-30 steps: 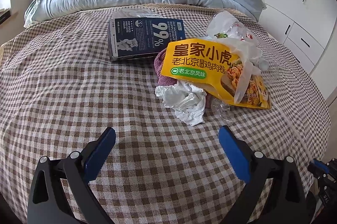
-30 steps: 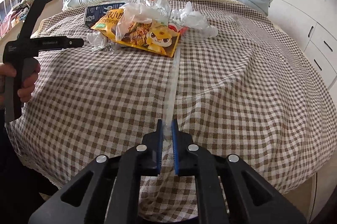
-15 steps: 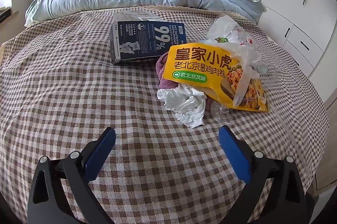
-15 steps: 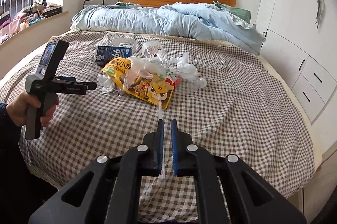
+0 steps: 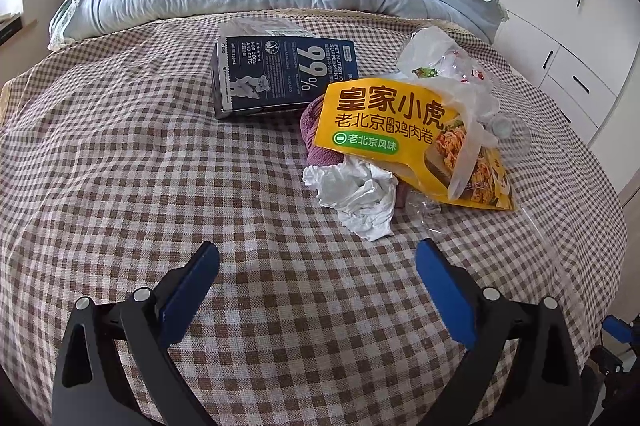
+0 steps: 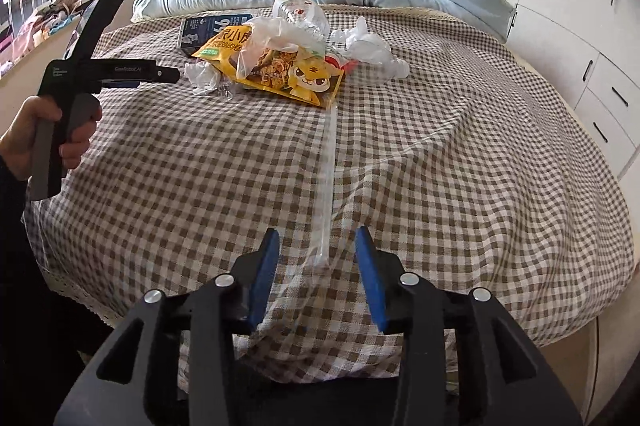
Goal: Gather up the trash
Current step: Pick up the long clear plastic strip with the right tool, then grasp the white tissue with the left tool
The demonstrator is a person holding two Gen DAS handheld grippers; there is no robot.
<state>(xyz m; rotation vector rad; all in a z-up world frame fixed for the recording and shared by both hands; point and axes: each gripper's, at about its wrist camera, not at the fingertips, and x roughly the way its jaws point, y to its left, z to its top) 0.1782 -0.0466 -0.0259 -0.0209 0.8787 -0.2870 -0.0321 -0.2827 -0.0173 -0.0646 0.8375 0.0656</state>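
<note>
Right tongs (image 6: 316,258): jaws just opened, apart; clear plastic strip (image 6: 326,185) lies between them, not pressed.
Left tongs (image 5: 318,266): wide apart, holding nothing.
Trash: yellow snack bag (image 5: 400,129), crumpled tissue (image 5: 356,193), dark blue carton (image 5: 280,77) at 12 to 1 o'clock of the left tongs, on the checkered bedspread (image 5: 120,165).

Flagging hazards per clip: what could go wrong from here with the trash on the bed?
1. The clear strip lies loose between the right gripper's jaws, which have just been opening; it is hard to see against the sheet and may be missed.
2. The trash overlaps: grabbing the yellow bag could drag the tissue or the purple cloth along.
</note>
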